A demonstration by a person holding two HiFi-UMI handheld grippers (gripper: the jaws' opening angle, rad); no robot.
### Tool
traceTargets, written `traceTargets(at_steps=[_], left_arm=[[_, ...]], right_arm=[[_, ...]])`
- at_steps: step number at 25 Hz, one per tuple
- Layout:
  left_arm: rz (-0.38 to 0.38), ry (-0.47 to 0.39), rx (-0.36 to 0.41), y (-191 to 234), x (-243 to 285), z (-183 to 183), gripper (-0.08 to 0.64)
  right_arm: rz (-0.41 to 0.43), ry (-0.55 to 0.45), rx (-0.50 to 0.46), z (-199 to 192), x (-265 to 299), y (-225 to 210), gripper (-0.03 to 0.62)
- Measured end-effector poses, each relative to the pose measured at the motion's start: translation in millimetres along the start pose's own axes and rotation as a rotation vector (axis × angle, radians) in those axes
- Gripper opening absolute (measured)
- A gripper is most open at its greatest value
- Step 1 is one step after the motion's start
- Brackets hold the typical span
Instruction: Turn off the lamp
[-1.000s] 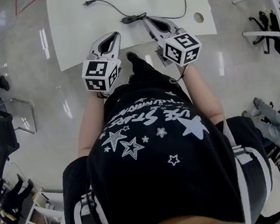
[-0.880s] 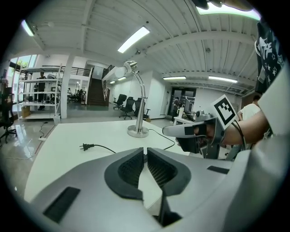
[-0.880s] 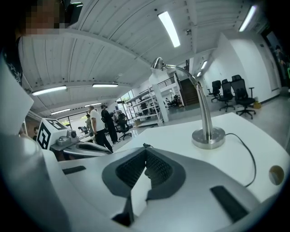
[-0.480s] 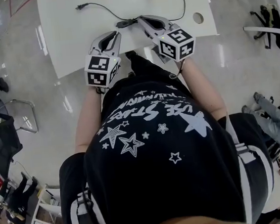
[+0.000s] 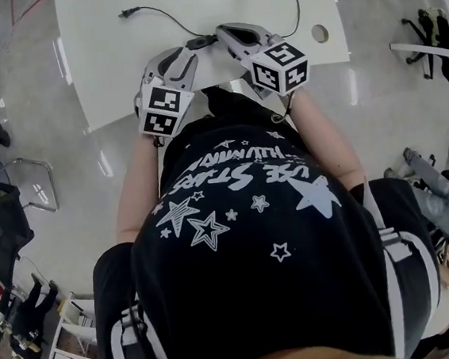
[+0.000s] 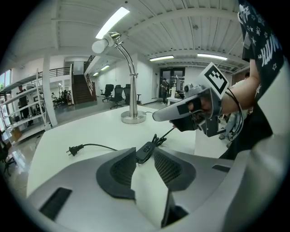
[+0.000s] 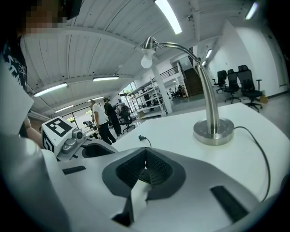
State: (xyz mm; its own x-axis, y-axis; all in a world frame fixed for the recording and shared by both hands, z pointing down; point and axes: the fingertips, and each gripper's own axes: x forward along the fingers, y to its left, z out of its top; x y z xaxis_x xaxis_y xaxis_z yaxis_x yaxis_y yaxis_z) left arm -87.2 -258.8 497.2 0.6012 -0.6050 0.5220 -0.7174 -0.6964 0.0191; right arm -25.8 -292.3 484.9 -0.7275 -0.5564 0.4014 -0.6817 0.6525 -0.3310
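Left tongs (image 6: 143, 158), jaws just spread, are placed around the inline switch (image 6: 147, 148); right tongs (image 7: 146, 154) are clenched empty. If closed off-button, the switch could be skidded aside unpressed.

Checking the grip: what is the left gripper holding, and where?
Nothing: the left gripper, jaws just opening, straddles the inline switch without clamping it.

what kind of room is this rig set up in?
Probably an open-plan office or lab: swivel office chairs, metal shelving racks, a staircase to an upper level, and strip ceiling lights.
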Motion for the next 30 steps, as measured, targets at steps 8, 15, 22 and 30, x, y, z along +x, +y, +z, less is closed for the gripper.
traceTargets(at_steps=[8, 15, 22, 30], left_arm=[[-0.038, 0.039, 0.110, 10, 22, -13, 0.189], [-0.100, 0.068, 0.183, 12, 35, -21, 0.189], [-0.122, 0.109, 0.252, 15, 46, -25, 0.187], [-0.153, 0.125, 0.254, 13, 48, -27, 0.186]], right_arm=[[0.010, 0.043, 0.005, -6, 14, -4, 0.006], [0.010, 0.069, 0.012, -11, 18, -4, 0.006], [0.027, 0.096, 0.014, -15, 22, -4, 0.006], [0.038, 0.102, 0.025, -17, 29, -2, 0.006]])
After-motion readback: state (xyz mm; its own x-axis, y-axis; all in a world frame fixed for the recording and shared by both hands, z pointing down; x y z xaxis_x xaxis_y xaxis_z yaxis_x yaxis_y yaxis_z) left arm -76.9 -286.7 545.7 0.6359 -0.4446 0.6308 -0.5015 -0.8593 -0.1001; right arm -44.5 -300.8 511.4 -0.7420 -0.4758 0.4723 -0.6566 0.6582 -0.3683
